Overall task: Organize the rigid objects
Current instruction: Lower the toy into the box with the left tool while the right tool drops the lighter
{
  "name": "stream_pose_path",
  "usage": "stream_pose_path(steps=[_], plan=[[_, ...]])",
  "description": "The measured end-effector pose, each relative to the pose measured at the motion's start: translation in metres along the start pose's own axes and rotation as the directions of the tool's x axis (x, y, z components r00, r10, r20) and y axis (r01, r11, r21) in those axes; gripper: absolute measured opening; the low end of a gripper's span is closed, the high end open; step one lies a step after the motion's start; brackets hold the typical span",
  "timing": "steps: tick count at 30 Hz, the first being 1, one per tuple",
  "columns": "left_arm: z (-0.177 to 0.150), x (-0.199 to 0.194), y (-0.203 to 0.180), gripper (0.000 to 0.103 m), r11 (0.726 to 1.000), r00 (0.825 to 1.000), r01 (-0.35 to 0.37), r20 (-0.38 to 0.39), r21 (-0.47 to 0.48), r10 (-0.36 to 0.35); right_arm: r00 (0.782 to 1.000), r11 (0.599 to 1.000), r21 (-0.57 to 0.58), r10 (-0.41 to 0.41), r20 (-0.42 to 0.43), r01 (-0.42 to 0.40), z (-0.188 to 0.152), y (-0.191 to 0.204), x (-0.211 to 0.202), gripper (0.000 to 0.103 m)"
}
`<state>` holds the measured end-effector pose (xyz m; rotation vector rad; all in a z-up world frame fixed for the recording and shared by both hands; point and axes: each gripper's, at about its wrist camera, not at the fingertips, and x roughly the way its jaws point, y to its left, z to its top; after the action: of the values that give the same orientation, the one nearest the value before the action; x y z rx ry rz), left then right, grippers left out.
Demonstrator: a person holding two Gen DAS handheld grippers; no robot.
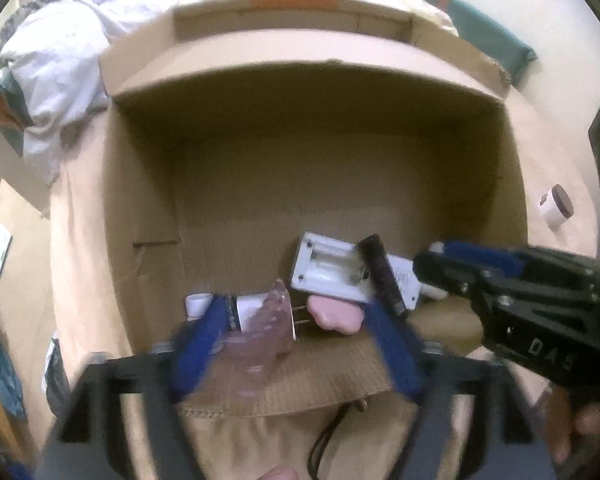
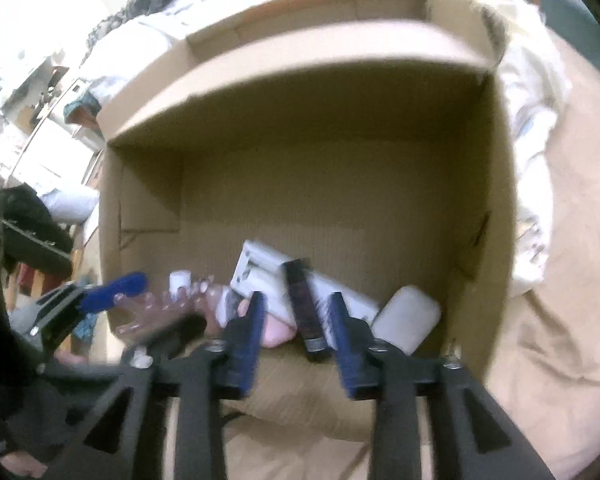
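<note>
An open cardboard box [image 1: 308, 128] holds several rigid things near its front wall: a white battery charger [image 1: 332, 270], a dark slim stick [image 1: 382, 272], a pink soft-looking piece [image 1: 336, 314], a clear pink plastic piece [image 1: 268, 320] and a small white tube [image 1: 198, 304]. My left gripper [image 1: 292, 312] is open over the box's near edge, the clear pink piece between its fingers. My right gripper [image 2: 296, 312] is open above the dark stick [image 2: 304, 304], beside a white case [image 2: 406, 318]. It shows in the left wrist view [image 1: 440, 256].
The box stands on a bed with beige sheet [image 2: 560, 280] and crumpled white bedding [image 1: 60, 64]. A small white jar with a dark lid [image 1: 556, 206] lies outside the box on the right. A teal cushion [image 1: 480, 20] lies behind. A black cable [image 1: 332, 432] runs below the front flap.
</note>
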<state>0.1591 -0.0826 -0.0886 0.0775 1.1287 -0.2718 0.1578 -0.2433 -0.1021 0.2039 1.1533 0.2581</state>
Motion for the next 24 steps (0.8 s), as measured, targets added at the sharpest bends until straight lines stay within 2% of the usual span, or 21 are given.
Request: stream_pose_path(steps=[1,4,5,6,7,10,19,24], plan=[[0.0,-0.003,-0.001,0.089,1.0,1.0,0.0,0.015,0.003,0.0,1.0,1.0,0.003,0.009,0.014,-0.009,0.002,-0.001,-0.004,0.082],[0.001,-0.012,-0.007,0.089,0.999,0.998,-0.027,0.064,0.03,0.025,0.998,0.999,0.004,0.033,0.052,-0.033,0.003,-0.001,-0.013,0.087],[0.0,-0.015,-0.01,0.089,0.998,0.996,-0.04,0.078,0.039,0.037,0.998,0.999,-0.003,0.032,0.059,-0.032,0.004,0.0,-0.015,0.091],[-0.001,-0.019,-0.012,0.089,0.997,0.994,-0.051,0.094,0.05,0.047,0.997,0.999,-0.012,0.03,0.068,-0.03,0.004,0.001,-0.017,0.1],[0.0,-0.022,-0.013,0.089,0.997,0.993,-0.055,0.103,0.057,0.048,0.997,0.999,-0.018,0.029,0.077,-0.027,0.004,0.001,-0.02,0.103],[0.0,-0.027,-0.016,0.089,0.996,0.991,-0.066,0.123,0.066,0.057,0.996,1.0,-0.016,0.028,0.087,-0.026,0.003,-0.003,-0.024,0.103],[-0.003,-0.029,-0.015,0.089,0.996,0.991,-0.074,0.117,0.054,0.068,0.995,1.0,0.007,0.012,0.098,-0.013,0.005,-0.005,-0.029,0.103],[-0.001,-0.039,-0.014,0.089,0.996,0.989,-0.072,0.136,0.048,0.065,0.989,0.999,0.039,0.021,0.144,-0.027,0.01,-0.002,-0.041,0.103]])
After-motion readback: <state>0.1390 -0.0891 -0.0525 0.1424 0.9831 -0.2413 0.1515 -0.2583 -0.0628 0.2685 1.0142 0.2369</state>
